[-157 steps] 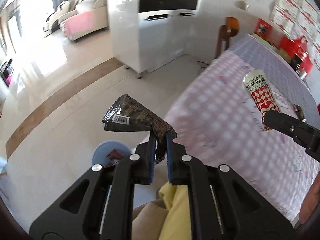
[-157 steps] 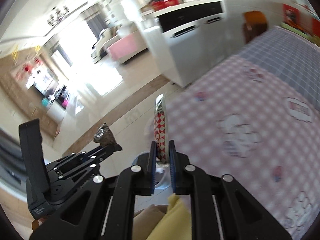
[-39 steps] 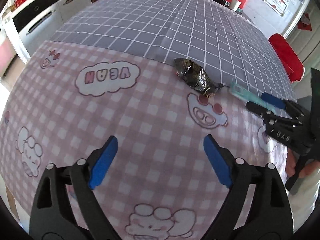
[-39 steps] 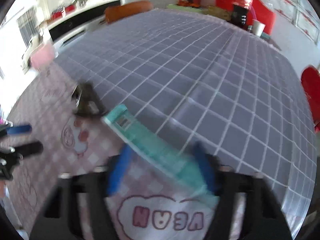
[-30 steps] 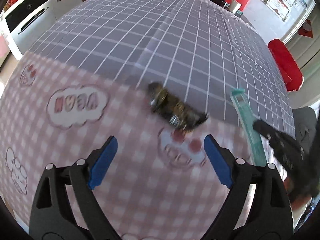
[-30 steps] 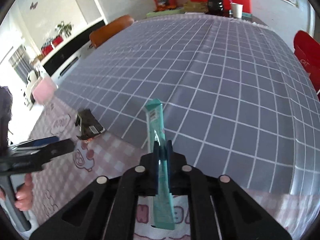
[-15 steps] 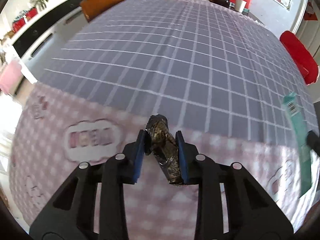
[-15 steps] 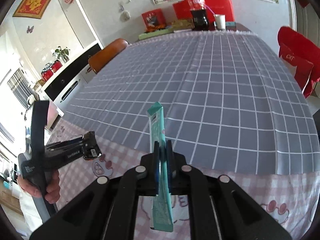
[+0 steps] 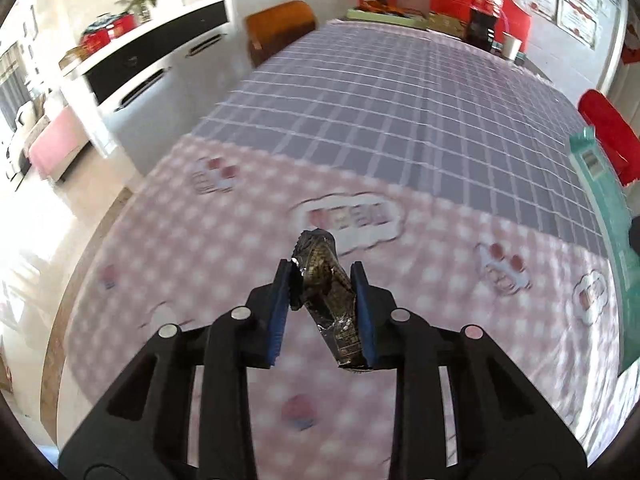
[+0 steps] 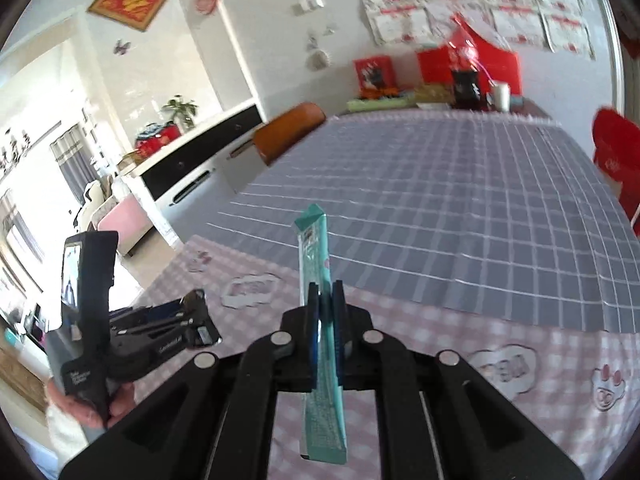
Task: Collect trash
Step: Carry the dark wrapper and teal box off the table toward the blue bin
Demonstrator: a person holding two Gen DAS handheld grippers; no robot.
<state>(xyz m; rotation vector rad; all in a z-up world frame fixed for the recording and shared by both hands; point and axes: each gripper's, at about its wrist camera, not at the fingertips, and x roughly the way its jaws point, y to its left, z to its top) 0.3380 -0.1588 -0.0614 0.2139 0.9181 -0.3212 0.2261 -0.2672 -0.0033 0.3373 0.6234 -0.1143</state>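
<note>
My left gripper (image 9: 322, 270) is shut on a crumpled dark foil wrapper (image 9: 326, 280), held above the pink checked end of the tablecloth (image 9: 200, 260). My right gripper (image 10: 325, 292) is shut on a long teal wrapper (image 10: 318, 256) that stands upright between its blue pads and hangs below them. In the left wrist view the teal wrapper (image 9: 608, 208) shows at the right edge. In the right wrist view the left gripper (image 10: 192, 320) sits low on the left, gripped by a hand (image 10: 80, 408).
A long table carries a cloth, grey checked (image 10: 460, 200) at the far end. A brown chair (image 9: 280, 28) stands at its far left, a red chair (image 9: 608, 128) at its right. Red boxes, a bottle and a cup (image 10: 500, 96) crowd the far end. White cabinets (image 9: 140, 68) lie left.
The left gripper closed on the dark wrapper and lifted it off the cloth, moving toward the table's left side. The right gripper rose with the teal wrapper still in it.
</note>
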